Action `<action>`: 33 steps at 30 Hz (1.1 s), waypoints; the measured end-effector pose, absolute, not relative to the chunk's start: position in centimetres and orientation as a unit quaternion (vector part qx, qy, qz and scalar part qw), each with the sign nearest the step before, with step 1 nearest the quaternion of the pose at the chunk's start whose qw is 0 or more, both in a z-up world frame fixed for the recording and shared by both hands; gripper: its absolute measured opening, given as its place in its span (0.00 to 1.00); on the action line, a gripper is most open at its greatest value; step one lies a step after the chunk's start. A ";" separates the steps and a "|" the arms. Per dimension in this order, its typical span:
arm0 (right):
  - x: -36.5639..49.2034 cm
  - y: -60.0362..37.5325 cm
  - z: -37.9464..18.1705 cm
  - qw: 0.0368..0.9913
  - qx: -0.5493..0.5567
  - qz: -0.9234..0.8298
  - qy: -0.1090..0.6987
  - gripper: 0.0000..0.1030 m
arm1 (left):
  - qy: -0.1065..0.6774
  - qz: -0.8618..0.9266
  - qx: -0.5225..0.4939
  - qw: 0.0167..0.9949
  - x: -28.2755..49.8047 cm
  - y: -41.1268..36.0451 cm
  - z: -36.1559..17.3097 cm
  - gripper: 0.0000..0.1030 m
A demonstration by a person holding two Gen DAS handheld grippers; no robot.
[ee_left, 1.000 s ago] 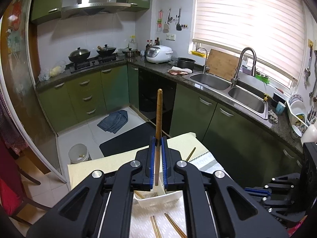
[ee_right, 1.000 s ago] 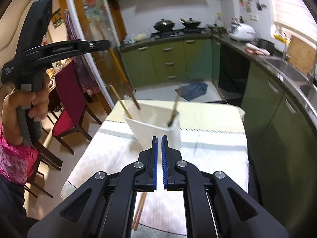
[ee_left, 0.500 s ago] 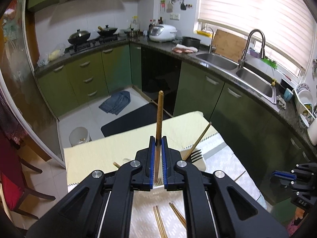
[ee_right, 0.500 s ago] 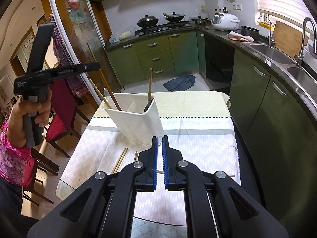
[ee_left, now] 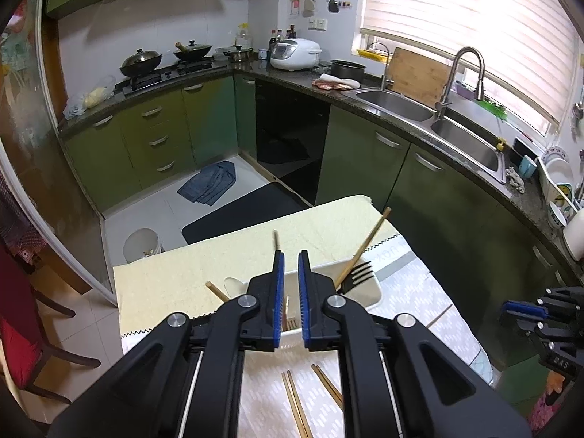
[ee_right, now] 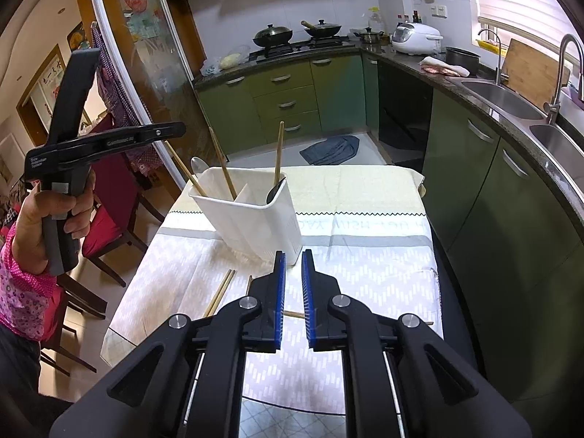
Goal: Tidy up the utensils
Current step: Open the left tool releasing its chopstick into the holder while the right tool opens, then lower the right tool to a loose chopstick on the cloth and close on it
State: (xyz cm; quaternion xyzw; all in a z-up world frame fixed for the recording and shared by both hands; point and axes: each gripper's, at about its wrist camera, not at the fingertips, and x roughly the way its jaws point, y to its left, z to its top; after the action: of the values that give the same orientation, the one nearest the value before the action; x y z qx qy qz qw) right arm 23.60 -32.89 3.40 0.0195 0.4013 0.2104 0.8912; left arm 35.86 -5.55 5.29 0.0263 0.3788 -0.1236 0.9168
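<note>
A white utensil holder (ee_right: 252, 215) stands on the table, also in the left wrist view (ee_left: 365, 292). It holds wooden utensils (ee_right: 279, 153), a black fork (ee_left: 359, 273) and spoons (ee_right: 199, 166). My left gripper (ee_left: 288, 270) is open and empty, just above the holder; it also shows held up at left in the right wrist view (ee_right: 160, 133). My right gripper (ee_right: 292, 273) is open and empty, near the holder's front. Loose chopsticks (ee_left: 295, 401) lie on the cloth in front of the holder, also in the right wrist view (ee_right: 221, 290).
The table carries a patterned cloth (ee_right: 365, 273) and a yellow cloth (ee_left: 219, 266) at its far end. Green cabinets (ee_left: 456, 197) and a sink (ee_left: 463, 138) run along the right. A red chair (ee_right: 106, 219) stands at the table's left.
My left gripper has opened and let go of the wooden utensil, which now stands in the holder. My right gripper has opened a little and drawn back from the holder.
</note>
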 end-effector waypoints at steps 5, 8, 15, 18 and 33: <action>24.0 -32.9 2.6 0.882 0.008 0.214 0.420 0.18 | 0.368 -0.145 0.035 0.918 33.9 -6.3 5.5 0.07; 25.9 -34.8 0.0 0.861 0.041 0.197 0.467 0.23 | 0.366 -0.164 0.042 0.915 32.1 -7.1 5.2 0.11; 29.3 -40.9 -9.9 0.785 0.206 0.088 0.577 0.27 | 0.365 -0.219 0.079 0.901 27.9 -9.1 3.2 0.13; 30.1 -41.9 -12.8 0.757 0.232 0.040 0.610 0.27 | 0.369 -0.243 0.086 0.893 26.5 -9.2 1.9 0.13; 33.6 -41.9 -18.0 0.696 0.296 -0.103 0.646 0.44 | 0.375 -0.247 0.068 0.891 25.1 -3.6 -0.4 0.13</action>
State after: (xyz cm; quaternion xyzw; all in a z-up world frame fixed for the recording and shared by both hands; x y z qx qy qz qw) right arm 33.61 -41.94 -18.03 0.2958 0.6464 -0.1031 0.6958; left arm 25.14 -3.60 -0.38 0.0682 0.3750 -0.2468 0.8910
